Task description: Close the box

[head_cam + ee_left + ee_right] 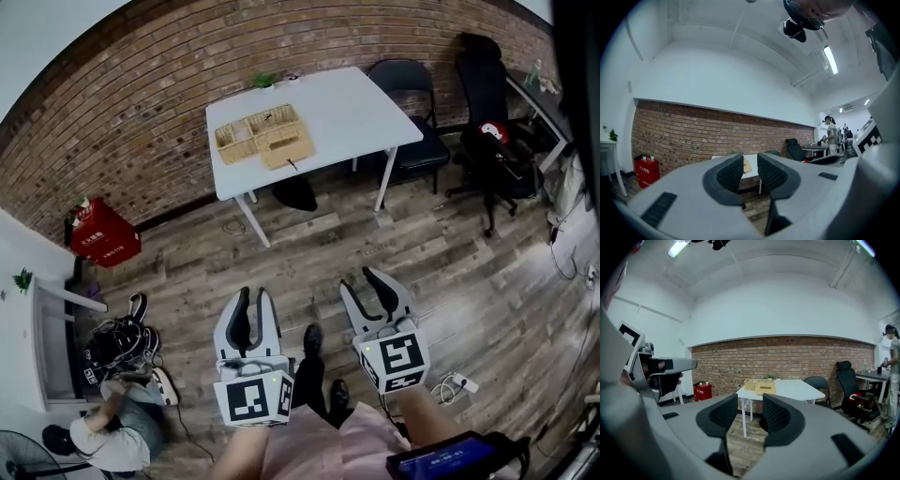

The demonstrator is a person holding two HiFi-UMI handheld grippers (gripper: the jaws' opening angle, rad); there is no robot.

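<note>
A woven wicker box lies opened out on the white table across the room, far beyond both grippers. The left gripper view shows a sliver of the box between the jaws, and the right gripper view shows the box on the table's left end. My left gripper hangs over the wooden floor, its jaws a little apart and empty. To its right, my right gripper is held at the same height, jaws wider apart and also empty.
Two black chairs and an office chair stand right of the table. A red box sits by the brick wall. A person sits on the floor at lower left. A power strip lies at right.
</note>
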